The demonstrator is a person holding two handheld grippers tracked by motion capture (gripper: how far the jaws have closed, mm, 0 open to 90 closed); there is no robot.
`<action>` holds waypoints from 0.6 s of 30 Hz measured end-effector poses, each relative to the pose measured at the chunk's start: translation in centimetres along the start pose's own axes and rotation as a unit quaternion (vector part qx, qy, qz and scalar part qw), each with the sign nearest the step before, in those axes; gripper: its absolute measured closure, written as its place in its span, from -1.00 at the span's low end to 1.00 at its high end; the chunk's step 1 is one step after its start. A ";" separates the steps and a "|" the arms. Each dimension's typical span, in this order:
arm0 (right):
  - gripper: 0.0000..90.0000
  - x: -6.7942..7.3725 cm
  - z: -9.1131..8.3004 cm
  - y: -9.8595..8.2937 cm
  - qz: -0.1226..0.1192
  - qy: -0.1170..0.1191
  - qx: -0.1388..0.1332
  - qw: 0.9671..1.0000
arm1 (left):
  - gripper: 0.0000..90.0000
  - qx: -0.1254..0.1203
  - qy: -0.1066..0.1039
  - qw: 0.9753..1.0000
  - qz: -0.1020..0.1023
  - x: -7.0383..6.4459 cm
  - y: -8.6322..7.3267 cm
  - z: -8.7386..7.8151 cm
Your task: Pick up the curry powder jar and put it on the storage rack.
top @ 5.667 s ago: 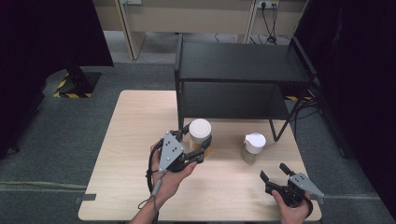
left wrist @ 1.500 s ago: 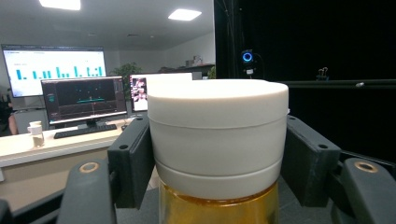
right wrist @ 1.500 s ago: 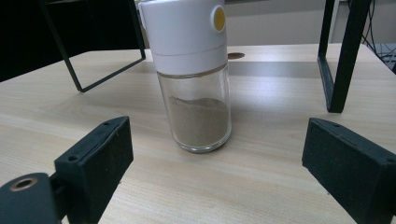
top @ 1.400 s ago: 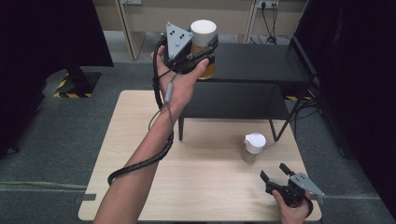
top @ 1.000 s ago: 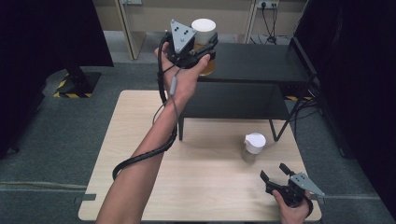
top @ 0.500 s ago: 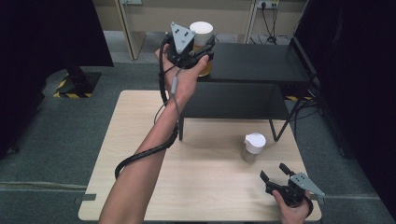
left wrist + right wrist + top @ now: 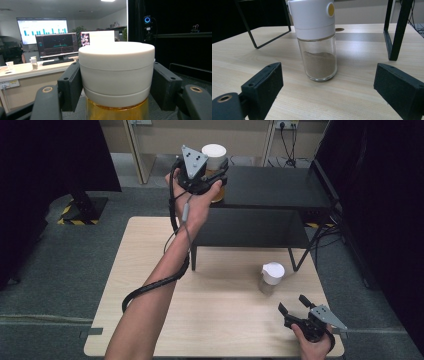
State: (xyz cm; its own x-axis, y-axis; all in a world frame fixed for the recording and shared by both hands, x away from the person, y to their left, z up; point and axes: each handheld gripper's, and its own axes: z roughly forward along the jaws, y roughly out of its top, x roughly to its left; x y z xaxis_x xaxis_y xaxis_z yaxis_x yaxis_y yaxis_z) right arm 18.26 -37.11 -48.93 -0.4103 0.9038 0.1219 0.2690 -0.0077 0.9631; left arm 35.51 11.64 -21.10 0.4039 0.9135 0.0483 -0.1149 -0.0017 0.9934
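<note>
From above, the left gripper (image 7: 212, 172) has lowered the amber jar (image 7: 214, 162), apparently onto the black shelf (image 7: 270, 187). Left gripper view: jaws clamp its white lid (image 7: 116, 72). Right gripper view: jaws wide, facing the spice shaker (image 7: 316, 40).

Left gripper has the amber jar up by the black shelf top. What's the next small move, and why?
Probably lower it the last bit onto the shelf top, then open. The left gripper is clamped on the amber jar at its white lid, at the shelf's left end; whether the base touches isn't clear.
</note>
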 end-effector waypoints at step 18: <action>-0.80 0.0 0.0 0.0 -0.001 0.001 0.000 1.000 | -0.49 -0.008 -0.003 1.000 -0.018 0.3 -0.1 -0.4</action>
State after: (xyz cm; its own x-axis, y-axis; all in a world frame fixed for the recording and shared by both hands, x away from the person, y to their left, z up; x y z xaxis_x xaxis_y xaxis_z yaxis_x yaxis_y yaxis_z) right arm 18.27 -37.12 -48.93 -0.4119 0.9031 0.1212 0.2687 -0.0067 0.9632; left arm 35.31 12.07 -21.25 0.4136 0.9104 0.0140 -0.1144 0.0367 0.9928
